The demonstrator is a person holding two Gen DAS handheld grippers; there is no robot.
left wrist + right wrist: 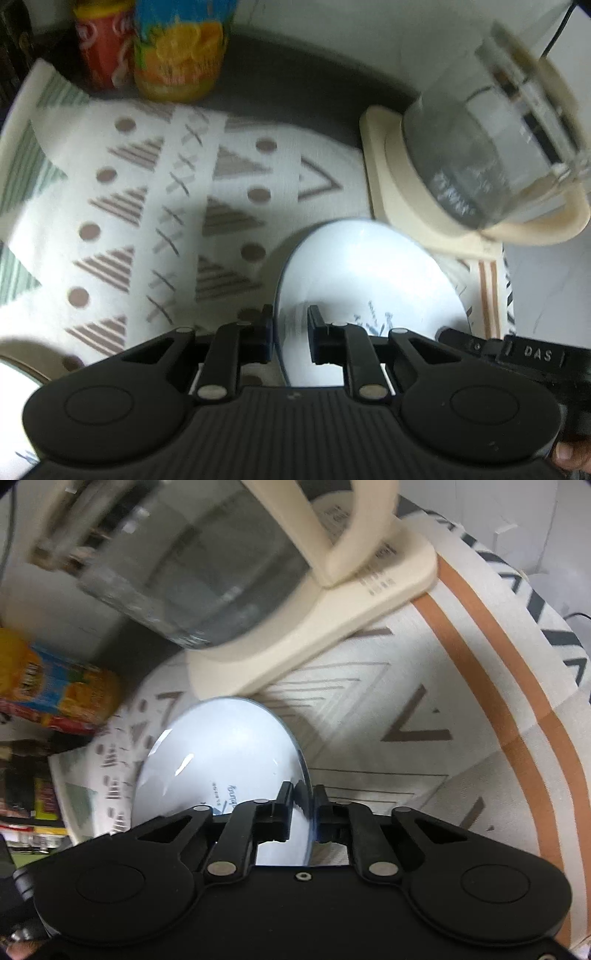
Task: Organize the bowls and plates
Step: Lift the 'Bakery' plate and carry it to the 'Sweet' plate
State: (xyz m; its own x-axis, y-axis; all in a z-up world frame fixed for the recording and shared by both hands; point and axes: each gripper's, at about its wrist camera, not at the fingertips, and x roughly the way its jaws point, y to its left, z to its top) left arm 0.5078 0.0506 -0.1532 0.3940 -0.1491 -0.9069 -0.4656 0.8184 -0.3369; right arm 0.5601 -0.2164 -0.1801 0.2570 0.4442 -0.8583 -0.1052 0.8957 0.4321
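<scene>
**Visitor:** What have your claws got?

**Me:** Both are clamped narrow on the same white round plate with a thin blue rim (354,273). My left claw (290,332) pinches its rim at lower centre of the left view; my right claw (303,812) pinches the opposite rim at lower centre of the right view. The plate sits tilted over the patterned cream cloth (147,206) that covers the worktop.

**Visitor:** How much room is around it?

**Me:** To the left in the left view, a broad stretch of cloth lies bare. The plate's far edge comes close to the cream base of the glass kettle (491,147); I cannot tell whether they touch. In the right view, open cloth with an orange band runs off to the right of the frame.

**Visitor:** Does one camera catch more than the other?

**Me:** The left view shows a red drink can (103,48) and an orange juice bottle (177,51) standing side by side at upper left, plus the edge of another white dish (14,384) at lower left. The right view shows the kettle's cream handle (354,528).

**Visitor:** Anything inside the kettle?

**Me:** Too blurred to tell.
</scene>
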